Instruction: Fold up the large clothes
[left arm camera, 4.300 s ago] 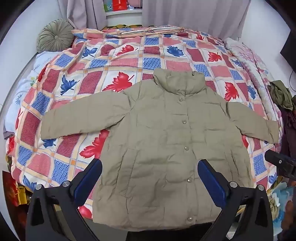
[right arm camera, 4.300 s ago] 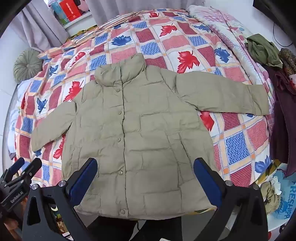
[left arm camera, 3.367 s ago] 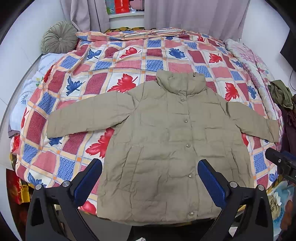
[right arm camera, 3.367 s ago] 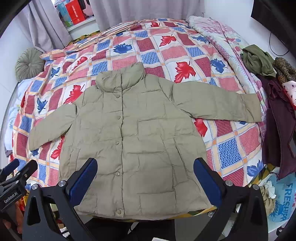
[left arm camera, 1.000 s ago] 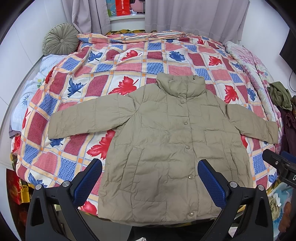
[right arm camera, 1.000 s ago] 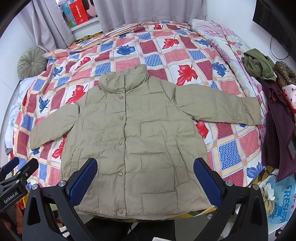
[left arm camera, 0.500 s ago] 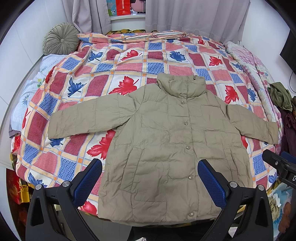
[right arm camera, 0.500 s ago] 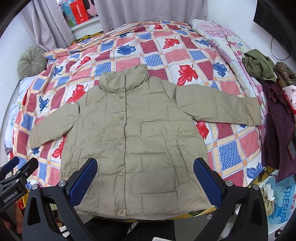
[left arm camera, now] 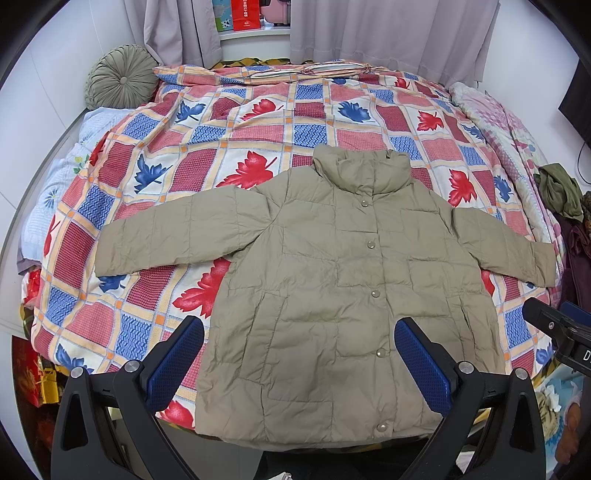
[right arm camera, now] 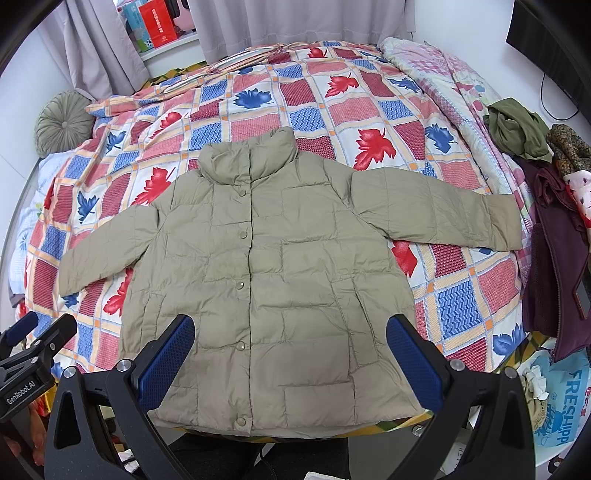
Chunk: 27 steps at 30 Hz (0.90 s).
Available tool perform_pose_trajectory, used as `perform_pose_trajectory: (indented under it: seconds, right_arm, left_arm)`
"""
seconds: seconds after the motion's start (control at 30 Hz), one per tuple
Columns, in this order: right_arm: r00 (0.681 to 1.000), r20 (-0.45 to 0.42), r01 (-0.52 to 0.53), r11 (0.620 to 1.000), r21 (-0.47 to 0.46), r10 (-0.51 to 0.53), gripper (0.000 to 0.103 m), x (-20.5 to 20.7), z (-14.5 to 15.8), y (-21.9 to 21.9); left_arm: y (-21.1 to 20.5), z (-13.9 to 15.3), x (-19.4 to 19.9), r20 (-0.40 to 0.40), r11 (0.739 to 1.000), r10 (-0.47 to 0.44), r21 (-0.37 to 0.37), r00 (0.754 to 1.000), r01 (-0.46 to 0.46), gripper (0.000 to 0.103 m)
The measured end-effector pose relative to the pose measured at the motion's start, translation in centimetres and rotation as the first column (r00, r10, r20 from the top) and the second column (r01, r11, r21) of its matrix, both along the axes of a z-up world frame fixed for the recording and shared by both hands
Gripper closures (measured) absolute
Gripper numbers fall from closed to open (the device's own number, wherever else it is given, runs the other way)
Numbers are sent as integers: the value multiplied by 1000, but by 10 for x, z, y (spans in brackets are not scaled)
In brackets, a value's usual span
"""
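Observation:
A khaki quilted puffer jacket (left arm camera: 332, 280) (right arm camera: 280, 258) lies flat and face up on the bed, snaps closed, collar toward the headboard, both sleeves spread out sideways. Its hem hangs at the bed's near edge. My left gripper (left arm camera: 299, 365) hovers above the hem, open, nothing between its blue pads. My right gripper (right arm camera: 290, 360) hovers over the lower front of the jacket, also open and empty. Each gripper shows at the edge of the other's view: the right one at the far right of the left wrist view, the left one at the lower left of the right wrist view.
The bed carries a red, blue and white leaf-patterned quilt (left arm camera: 229, 155) (right arm camera: 303, 110). A round green cushion (left arm camera: 120, 81) sits at the head on the left. A pile of clothes (right arm camera: 546, 177) lies along the bed's right side. Grey curtains (left arm camera: 388, 33) hang behind.
Over the last seconds both grippers drew back and rose a little, so the jacket sits slightly farther off. In the last half second nothing visibly moved.

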State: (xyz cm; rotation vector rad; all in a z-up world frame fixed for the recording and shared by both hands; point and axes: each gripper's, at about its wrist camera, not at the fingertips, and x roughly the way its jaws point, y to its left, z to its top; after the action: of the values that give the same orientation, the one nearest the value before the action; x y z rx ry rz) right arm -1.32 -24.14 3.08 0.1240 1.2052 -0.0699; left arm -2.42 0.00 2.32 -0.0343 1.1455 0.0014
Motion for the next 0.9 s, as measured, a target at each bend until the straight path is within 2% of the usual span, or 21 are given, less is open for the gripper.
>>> perform_pose_trajectory:
  seconds: [0.9]
  right_arm:
    - [1000,0,-1,1000,-1,1,0,0,0,1]
  left_arm:
    - [1,0,0,-1,1000,-1,-2,1000,1,0]
